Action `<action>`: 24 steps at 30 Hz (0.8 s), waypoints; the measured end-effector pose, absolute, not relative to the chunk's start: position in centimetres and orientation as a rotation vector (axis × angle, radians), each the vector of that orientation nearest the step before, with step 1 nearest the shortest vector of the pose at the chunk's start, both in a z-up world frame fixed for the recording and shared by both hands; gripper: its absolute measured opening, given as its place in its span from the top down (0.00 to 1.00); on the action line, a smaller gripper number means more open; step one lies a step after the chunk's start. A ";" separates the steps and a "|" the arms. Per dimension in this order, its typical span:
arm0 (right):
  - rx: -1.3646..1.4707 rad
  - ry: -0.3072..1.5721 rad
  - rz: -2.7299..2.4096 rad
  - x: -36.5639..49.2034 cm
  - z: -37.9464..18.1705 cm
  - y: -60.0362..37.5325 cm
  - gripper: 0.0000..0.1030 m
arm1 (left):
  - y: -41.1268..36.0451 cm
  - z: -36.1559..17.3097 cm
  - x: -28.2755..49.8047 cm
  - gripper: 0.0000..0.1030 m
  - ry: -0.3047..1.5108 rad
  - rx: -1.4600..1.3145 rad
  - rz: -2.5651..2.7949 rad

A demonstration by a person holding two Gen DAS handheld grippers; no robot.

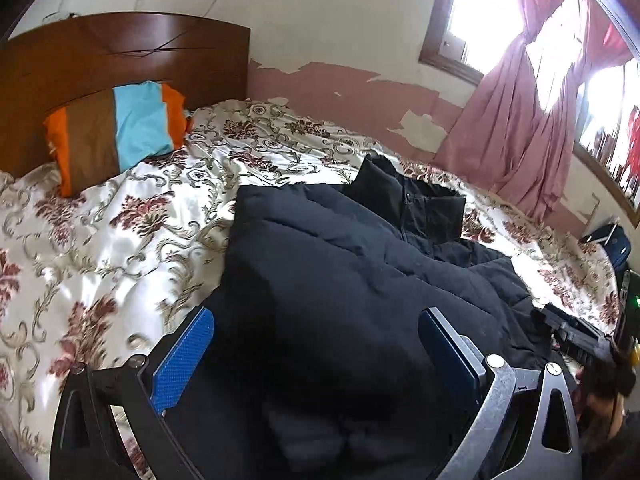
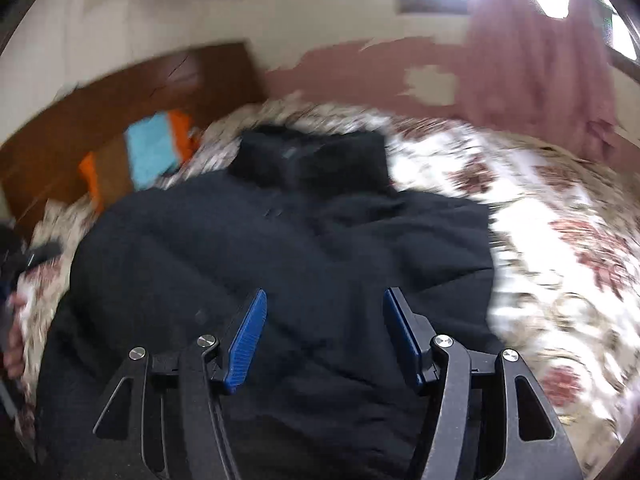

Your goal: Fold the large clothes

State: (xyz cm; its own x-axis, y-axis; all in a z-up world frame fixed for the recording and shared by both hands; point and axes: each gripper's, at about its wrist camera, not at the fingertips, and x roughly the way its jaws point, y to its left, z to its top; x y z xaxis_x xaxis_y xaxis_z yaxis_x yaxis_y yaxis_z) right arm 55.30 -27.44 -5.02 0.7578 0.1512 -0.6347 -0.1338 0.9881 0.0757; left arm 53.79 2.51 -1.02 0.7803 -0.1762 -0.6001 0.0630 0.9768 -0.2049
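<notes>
A large black padded jacket (image 1: 328, 264) lies spread on the bed's floral cover (image 1: 120, 232). My left gripper (image 1: 316, 314) stands open just over the jacket's near part, its blue pads (image 1: 182, 360) wide apart with nothing pinched between them. The right wrist view is blurred. There my right gripper (image 2: 327, 292) is open above the same jacket (image 2: 280, 240), and its pads (image 2: 246, 344) touch no cloth. The other gripper's body shows at the right edge (image 1: 576, 332) of the left wrist view, and a hand (image 2: 14, 352) shows at the left edge of the right wrist view.
Another dark folded garment (image 1: 424, 208) lies at the jacket's far end. A striped orange, brown and blue pillow (image 1: 120, 132) leans on the wooden headboard (image 1: 120, 52). Pink curtains (image 1: 520, 120) hang by the windows on the right, above a peeling wall (image 1: 360, 92).
</notes>
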 end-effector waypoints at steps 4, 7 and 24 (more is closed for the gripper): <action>0.043 0.748 0.200 57.4 -8.4 -26.5 0.46 | 1.0 -3.6 56.0 0.00 0.723 -0.153 -0.151; 0.087 0.769 0.233 57.9 -9.9 -26.9 0.46 | -0.1 -5.4 55.5 0.00 0.682 -0.071 -0.113; 0.173 0.760 0.285 59.0 -13.2 -27.2 0.44 | -1.3 -7.6 55.1 0.00 0.595 0.029 -0.041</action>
State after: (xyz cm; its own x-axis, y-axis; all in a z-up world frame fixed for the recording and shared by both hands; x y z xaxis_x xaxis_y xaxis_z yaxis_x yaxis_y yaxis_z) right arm 59.04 -27.16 -13.19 0.6892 0.3152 -0.6525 -0.1910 0.9476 0.2560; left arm 55.09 -1.29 -7.59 0.8272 -0.0304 -0.5610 0.0471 0.9988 0.0154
